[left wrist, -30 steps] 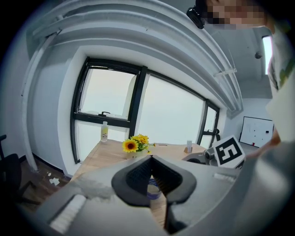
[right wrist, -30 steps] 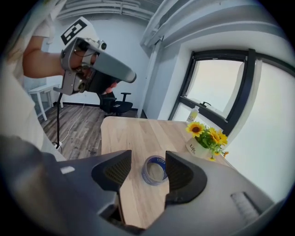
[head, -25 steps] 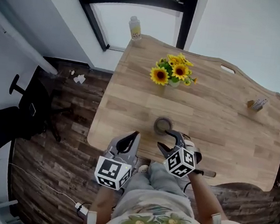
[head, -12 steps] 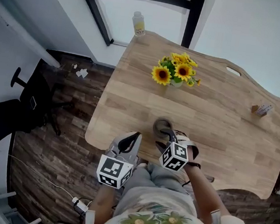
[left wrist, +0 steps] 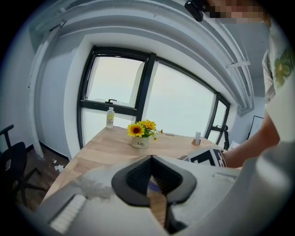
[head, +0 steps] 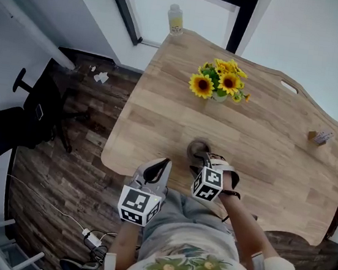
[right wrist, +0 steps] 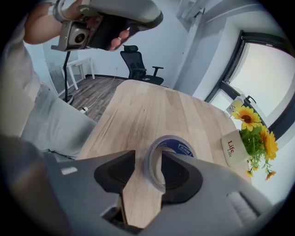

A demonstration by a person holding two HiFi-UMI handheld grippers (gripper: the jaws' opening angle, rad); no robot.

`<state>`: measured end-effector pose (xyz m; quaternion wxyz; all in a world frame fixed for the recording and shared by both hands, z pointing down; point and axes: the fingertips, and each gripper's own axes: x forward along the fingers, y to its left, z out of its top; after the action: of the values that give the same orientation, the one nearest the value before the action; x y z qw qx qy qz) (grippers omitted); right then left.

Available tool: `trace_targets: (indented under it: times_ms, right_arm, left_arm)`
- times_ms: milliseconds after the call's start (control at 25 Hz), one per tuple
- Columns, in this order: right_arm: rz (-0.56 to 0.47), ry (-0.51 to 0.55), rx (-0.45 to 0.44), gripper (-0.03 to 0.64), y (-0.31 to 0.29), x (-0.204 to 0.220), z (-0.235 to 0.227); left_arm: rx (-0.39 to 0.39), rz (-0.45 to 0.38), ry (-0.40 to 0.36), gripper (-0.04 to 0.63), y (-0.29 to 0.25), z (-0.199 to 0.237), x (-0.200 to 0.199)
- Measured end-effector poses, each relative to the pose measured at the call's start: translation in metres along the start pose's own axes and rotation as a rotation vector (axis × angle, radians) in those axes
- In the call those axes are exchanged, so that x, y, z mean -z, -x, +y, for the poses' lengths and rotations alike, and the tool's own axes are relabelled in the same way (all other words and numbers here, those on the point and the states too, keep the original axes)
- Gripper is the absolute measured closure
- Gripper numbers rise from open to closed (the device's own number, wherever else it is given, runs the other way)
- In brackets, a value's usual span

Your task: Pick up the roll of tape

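Observation:
The roll of tape point(head: 199, 147) lies flat on the wooden table point(head: 159, 111), near its front edge. In the right gripper view the roll point(right wrist: 177, 143) is grey with a blue-printed core. My right gripper point(head: 205, 162) points steeply down over it. Its jaws point(right wrist: 146, 166) straddle the roll's near wall, one inside the hole and one outside, and they are closing. A gap still shows between the outer pad and the wall. My left gripper point(head: 163, 162) hovers at the table's front edge, left of the roll. Its tips point(left wrist: 151, 159) meet, with nothing between them.
A white mug of sunflowers point(head: 220, 85) stands behind the roll, mid-table. A small bottle point(head: 176, 20) sits at the far corner by the window, and a small block point(head: 320, 137) at the right. A black office chair point(head: 9, 129) stands on the floor to the left.
The right gripper has come down and forward onto the roll, and its jaws have narrowed around the near wall. The left gripper has sunk a little.

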<state>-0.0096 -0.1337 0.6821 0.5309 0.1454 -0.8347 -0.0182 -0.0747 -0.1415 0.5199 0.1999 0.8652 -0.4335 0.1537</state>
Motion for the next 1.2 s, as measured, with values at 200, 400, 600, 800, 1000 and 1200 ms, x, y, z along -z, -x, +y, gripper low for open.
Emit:
trace_targets:
  times_ms: [200,400,600,800,1000,1200]
  right_arm:
    - [0.045,0.03,-0.012,0.454,-0.009,0.006,0.004]
    - [0.071,0.062,0.0,0.474,-0.014,0.009,0.008]
    - [0.076,0.069,0.033,0.538,-0.014,0.009,0.007]
    - [0.073,0.071,0.022,0.543,-0.012,0.009,0.007]
    - [0.07,0.068,0.008,0.545,-0.011,0.009,0.01]
    - [0.061,0.061,0.004,0.545,-0.008,0.008,0.01]
  left_arm:
    - [0.002,0.009,0.013,0.592,-0.003,0.003,0.007]
    - [-0.006,0.001,0.019,0.592,-0.004,0.007,0.005]
    - [-0.006,-0.003,0.016,0.592,-0.005,0.009,0.003]
    - [-0.01,-0.013,0.019,0.592,-0.007,0.009,0.0]
    - [-0.011,-0.017,0.017,0.592,-0.009,0.009,-0.001]
    - [-0.017,-0.016,0.021,0.592,-0.008,0.01,0.0]
